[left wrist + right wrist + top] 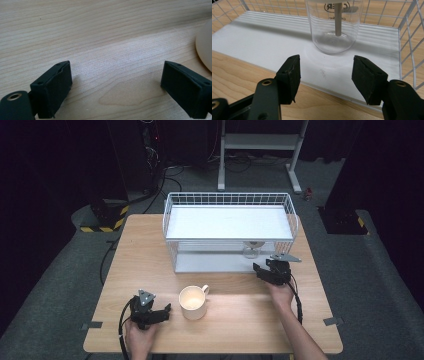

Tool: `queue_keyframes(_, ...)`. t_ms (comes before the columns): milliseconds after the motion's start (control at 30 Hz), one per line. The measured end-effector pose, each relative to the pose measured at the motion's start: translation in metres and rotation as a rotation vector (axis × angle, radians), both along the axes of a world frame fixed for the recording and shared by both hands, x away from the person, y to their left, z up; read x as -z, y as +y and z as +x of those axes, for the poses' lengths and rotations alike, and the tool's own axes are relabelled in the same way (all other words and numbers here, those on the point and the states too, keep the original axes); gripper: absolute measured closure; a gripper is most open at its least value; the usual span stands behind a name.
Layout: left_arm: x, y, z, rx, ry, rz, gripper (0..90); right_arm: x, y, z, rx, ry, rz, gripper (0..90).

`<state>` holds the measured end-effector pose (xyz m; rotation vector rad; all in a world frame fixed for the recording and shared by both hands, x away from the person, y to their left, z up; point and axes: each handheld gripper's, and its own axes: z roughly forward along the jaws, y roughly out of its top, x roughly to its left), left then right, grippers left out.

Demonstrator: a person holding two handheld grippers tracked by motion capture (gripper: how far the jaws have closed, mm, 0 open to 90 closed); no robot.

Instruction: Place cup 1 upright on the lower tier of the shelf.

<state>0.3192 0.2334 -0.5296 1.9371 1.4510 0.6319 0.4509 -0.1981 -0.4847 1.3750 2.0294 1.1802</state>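
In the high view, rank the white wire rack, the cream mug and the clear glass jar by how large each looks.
1. White wire rack with two shelves: by far the largest.
2. Cream ceramic mug with a handle.
3. Clear glass jar on the lower shelf: smallest, but it stands farther from the camera and the upper shelf partly hides it, so its rank below the mug is unsure.

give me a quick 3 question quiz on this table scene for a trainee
1. True or false: the right gripper is clamped on the glass jar.
2. Where does the glass jar stand? A) on the rack's lower shelf B) on the top shelf C) on the bare table
3. What stands on the table just right of the left gripper?

Key:
1. False, its jaws stand apart, short of the jar.
2. A
3. The cream mug.
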Motion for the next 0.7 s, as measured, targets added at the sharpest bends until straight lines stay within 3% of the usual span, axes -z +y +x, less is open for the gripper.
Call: queue_keyframes(700,0.0,0.0,0.0,-0.004,-0.002,0.002,11.4,-0.01,-0.02,-0.019,-0.002,-0.057,0.05,36.7)
